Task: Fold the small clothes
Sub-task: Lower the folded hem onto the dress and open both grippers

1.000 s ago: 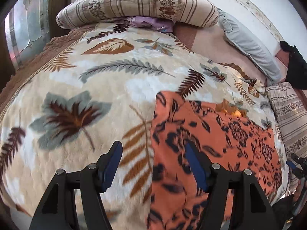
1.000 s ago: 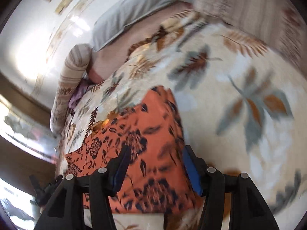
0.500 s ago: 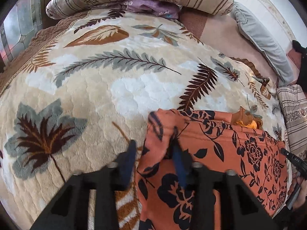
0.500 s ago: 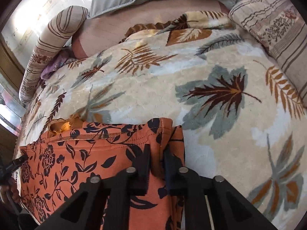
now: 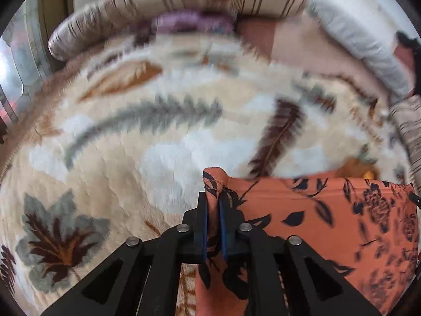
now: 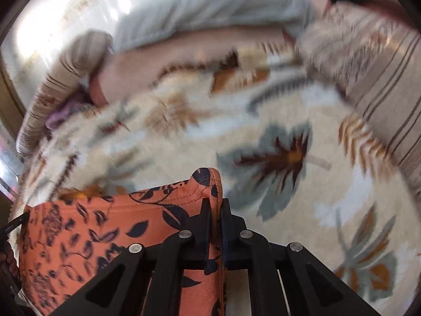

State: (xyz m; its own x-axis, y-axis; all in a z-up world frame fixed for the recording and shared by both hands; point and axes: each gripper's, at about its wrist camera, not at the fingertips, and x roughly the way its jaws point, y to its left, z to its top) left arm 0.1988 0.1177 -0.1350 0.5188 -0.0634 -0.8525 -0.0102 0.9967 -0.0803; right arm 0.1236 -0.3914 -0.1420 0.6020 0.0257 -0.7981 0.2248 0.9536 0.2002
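a: where is the cloth, and what have your two tools got?

b: the orange flowered garment (image 5: 329, 218) lies on the leaf-print blanket (image 5: 136, 173) on the bed, near you. your left gripper (image 5: 212, 208) is pinched tight on one top corner, with a tuft of fabric poking out past the tips. your right gripper (image 6: 215, 210) is clamped the same way on the other top corner (image 6: 208, 181), and the hem runs between them.

a: how do you reckon it handles?

b: soft, thin and light, i'd say. it bunches where you pinch it and hangs limp below, so it probably sags in the middle unless you keep the edge taut. the corners look like the right place to hold; gripped farther in, it would likely fold unevenly.

a: anything in your way?

b: the blanket ahead of you looks open. a striped bolster (image 5: 184, 2) and something purple (image 5: 192, 22) sit well apart at the far edge, a grey pillow (image 6: 210, 13) beyond, and a striped cushion (image 6: 381, 79) off to your right. the plush blanket may drag at the cloth.
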